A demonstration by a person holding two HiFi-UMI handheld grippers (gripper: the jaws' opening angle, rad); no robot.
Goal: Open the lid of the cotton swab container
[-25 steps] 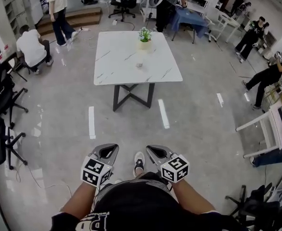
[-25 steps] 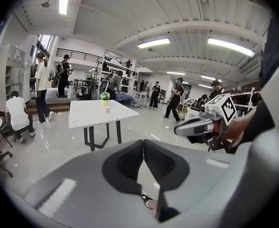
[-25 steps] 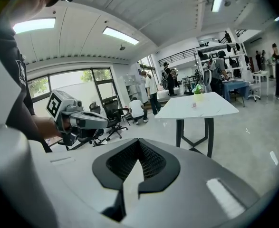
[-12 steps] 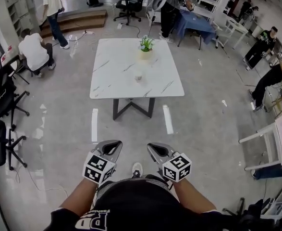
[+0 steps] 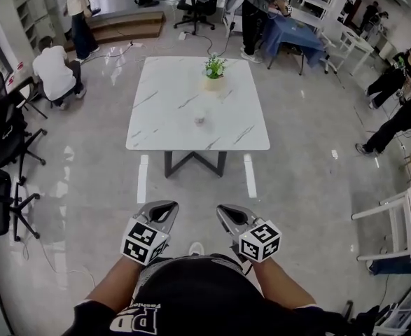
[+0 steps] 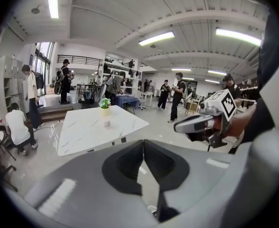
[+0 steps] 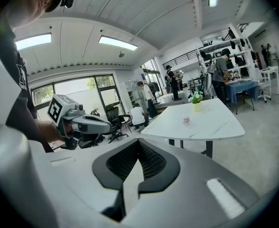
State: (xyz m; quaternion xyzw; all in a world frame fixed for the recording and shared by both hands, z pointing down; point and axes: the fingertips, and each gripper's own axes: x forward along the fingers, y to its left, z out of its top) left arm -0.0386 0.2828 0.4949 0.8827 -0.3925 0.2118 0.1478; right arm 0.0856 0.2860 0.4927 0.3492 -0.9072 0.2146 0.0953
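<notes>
A white marble-patterned bench (image 5: 164,121) is pictured standing in the middle of a busy workshop, and everything else is placed by it. The cotton swab container (image 5: 199,120), a small pale pot too distant for its lid to be made out, is set upright near the middle of the bench top. A potted plant (image 5: 214,67) is set beyond it, toward the bench's far edge. The left claw (image 5: 167,204) and the right claw (image 5: 223,208) are held side by side over the glossy floor (image 5: 296,187), well short of the bench's near edge and pointed toward it. In each gripper view the two jaws are shown pressed together, with nothing caught between them. Office chairs (image 5: 2,152) are parked well off the bench's left side. A crouched person (image 5: 53,68) is seen near its far left corner, and others are gathered beyond its far side.
</notes>
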